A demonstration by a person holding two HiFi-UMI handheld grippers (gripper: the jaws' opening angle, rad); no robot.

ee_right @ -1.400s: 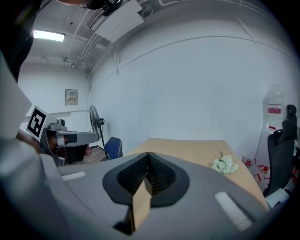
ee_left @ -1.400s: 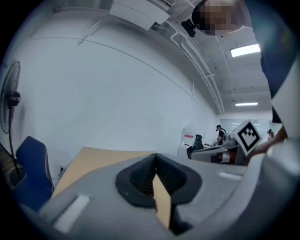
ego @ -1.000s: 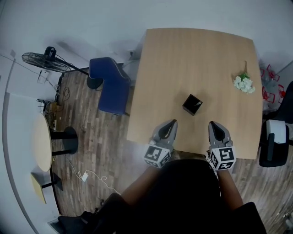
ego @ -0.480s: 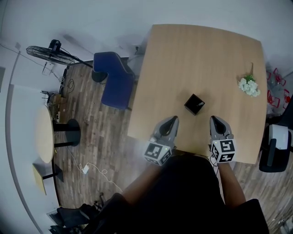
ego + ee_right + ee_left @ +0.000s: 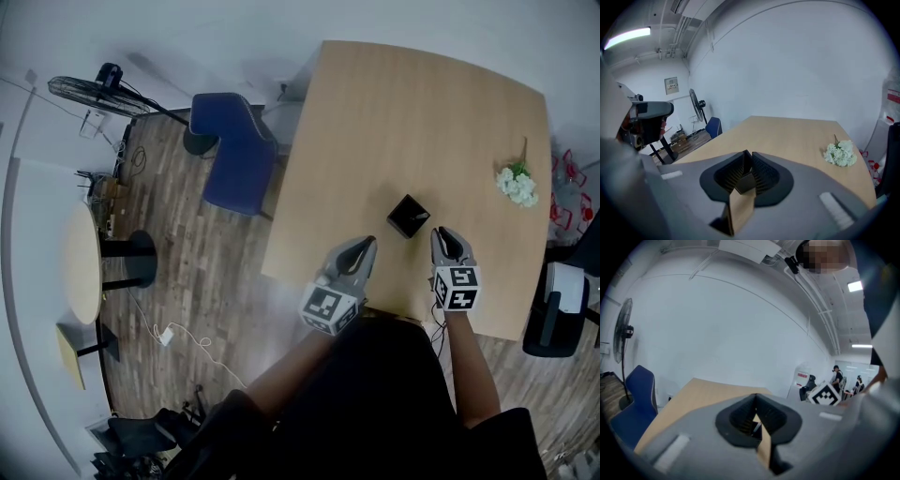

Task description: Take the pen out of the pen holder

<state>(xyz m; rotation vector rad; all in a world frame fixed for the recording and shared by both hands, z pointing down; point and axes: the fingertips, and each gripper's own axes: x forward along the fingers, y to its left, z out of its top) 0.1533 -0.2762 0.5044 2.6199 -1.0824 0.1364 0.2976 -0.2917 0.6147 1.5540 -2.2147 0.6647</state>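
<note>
- My left gripper (image 5: 366,244), lower centre of the head view, has its jaw tips together and is empty.
- My right gripper (image 5: 445,232) has its jaws opening, with nothing gripped.
- The pen holder (image 5: 409,216) stands on the table (image 5: 394,112), centre-right, just above both grippers. I can't make out the pen.

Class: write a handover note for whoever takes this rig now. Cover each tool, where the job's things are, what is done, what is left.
Left tool: shut, empty, near the black square pen holder.
Right tool: jaws opening, gripping nothing, tip close beside the holder.
Holder stands on the light wooden table; pen not clearly visible.
Done: approach. Left: grip pen, lift it out.
</note>
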